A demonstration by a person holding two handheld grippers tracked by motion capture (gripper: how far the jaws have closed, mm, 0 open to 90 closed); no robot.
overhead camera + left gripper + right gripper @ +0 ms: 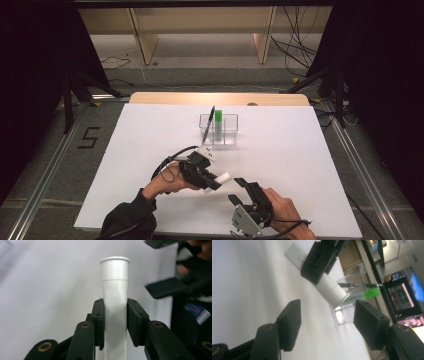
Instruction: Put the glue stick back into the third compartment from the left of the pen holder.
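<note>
While the white plastic marker-like tube with a flared cap (pixel 114 302) is clamped between the jaws of the left gripper (pixel 212 181), just below frame centre in the high view, the jaws of the right gripper (pixel 242 186) are seen spread apart with nothing between them, low and right of centre. In the left gripper view the tube is pinched at mid-length, capped end pointing up the frame, pads pressed on both sides. In the right gripper view the released jaws frame the tube's free end (pixel 332 291) from near by, not touching it.

The tube is held above the white-covered bench (pixel 150 150), tilted toward the right gripper. Farther back, at upper centre of the high view, a clear plastic compartmented holder (pixel 225 131) is seen standing on the bench, with a black pen (pixel 210 120) leaning in it and a green-capped marker (pixel 218 121) upright beside the pen. Which compartment each sits in cannot be told.

Progress, as judged: two items are already stowed in the holder; the white tube is picked up but not yet stowed. Whether a handover or a cap pull is intended cannot be told. What is left: the tube must be carried to the holder, dropped into a free compartment, and released.
</note>
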